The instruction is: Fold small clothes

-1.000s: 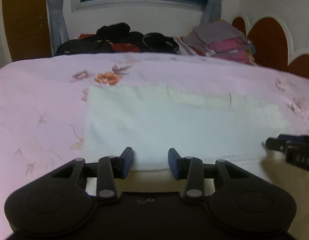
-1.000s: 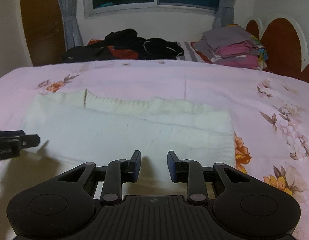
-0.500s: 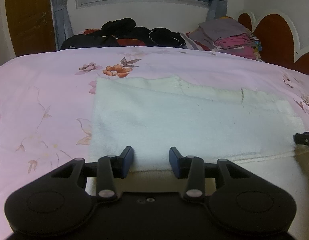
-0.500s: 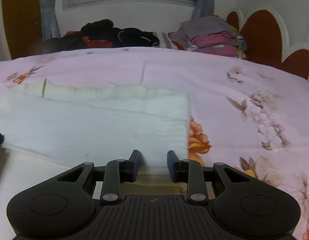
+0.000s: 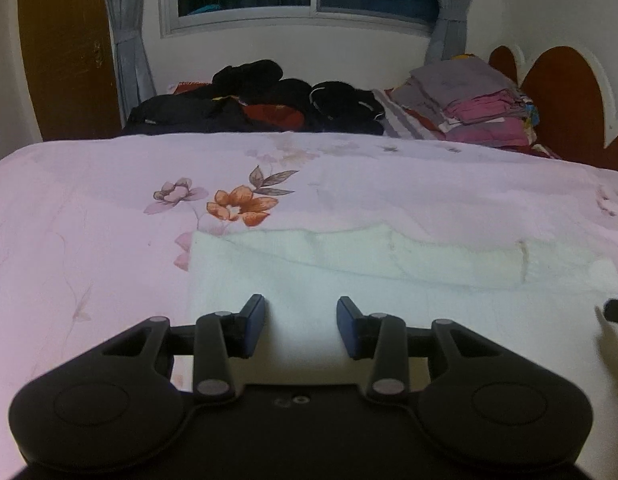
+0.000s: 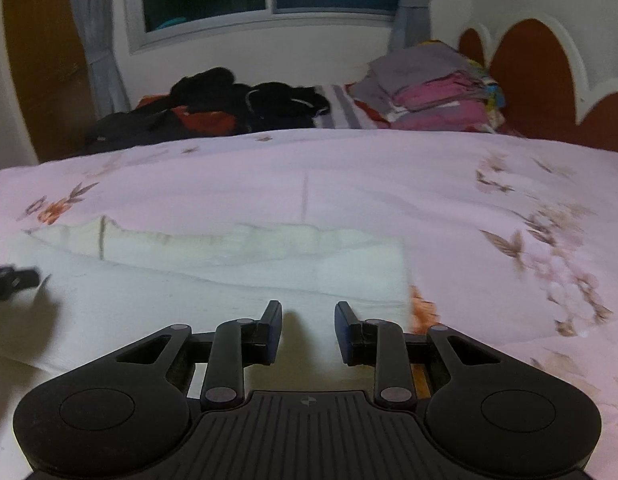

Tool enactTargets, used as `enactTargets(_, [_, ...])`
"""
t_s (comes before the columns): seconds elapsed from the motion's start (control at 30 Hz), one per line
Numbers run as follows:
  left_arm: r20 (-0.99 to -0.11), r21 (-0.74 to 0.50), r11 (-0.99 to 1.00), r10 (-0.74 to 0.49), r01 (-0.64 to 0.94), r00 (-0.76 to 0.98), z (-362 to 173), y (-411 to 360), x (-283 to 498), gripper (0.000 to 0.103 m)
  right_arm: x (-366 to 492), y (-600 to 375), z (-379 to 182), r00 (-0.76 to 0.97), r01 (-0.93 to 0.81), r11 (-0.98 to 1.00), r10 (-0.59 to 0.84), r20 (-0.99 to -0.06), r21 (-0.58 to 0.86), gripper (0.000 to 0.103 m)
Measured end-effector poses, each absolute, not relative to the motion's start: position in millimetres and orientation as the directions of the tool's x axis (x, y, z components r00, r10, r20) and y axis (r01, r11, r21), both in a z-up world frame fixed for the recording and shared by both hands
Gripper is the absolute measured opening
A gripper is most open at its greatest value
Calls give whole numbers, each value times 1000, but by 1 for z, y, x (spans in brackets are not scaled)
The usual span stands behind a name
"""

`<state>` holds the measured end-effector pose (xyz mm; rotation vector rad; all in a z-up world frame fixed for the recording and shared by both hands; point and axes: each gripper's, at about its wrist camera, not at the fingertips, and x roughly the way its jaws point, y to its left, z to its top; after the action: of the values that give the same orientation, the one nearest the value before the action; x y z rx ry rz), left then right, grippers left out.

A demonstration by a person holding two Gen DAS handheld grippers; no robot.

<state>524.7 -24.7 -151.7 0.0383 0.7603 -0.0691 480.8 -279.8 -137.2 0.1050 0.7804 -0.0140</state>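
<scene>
Lying limp and light on the bedsheet (image 5: 89,216), the white cloth (image 5: 389,280) probably wants pinching at its near corners; left gripper (image 5: 301,316) and right gripper (image 6: 308,320) fingers stand apart, empty.

My left hand-held gripper (image 5: 301,312) is matte black plastic: two rounded lobes, each with a shallow moulded disc, and triangular cut-outs in the linkage arms. Grey-capped pivot pins sit at the ends of each link. Its fingertips (image 5: 253,316) carry dark blue pads. Between the lobes lies a smooth black plate with small screw holes. My right hand-held gripper (image 6: 307,322) has the same black build, but its middle plate is ribbed with lengthwise grooves and bears a tiny round crosshair mark near the plate's front edge.
</scene>
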Motion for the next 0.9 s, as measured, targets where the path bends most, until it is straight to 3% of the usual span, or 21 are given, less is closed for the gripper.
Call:
enactTargets(0.27, [-671,25,999,40,-31,740,-165,8,544,41,493,-273,-147,715,10,997,49,-698,79,29])
enactTargets(0.33, [-660,43,998,60,-42,749,-168,8,543,46,497,-275,-152,712,15,998,28,-701,54,29])
enactTargets(0.4, [-662,13,998,54,-61,748,-169,14,543,50,501,-284,-162,702,46,999,-45,-710,-18,29])
enactTargets(0.57, [-683,34,997,69,-63,727,-162,12,547,49,500,-297,-154,703,82,997,-64,-709,-10,29])
enactTargets(0.63, [-691,31,997,70,-66,719,-159,11,544,49,491,-298,-147,726,83,996,-41,-687,28,29])
enactTargets(0.77, [-695,28,999,51,-43,717,-148,7,531,47,487,-291,-155,685,49,999,-36,-728,-4,29])
enactTargets(0.9, [-687,23,1000,9,9,727,-134,-5,504,51,473,-293,-140,706,64,996,-3,-708,60,29])
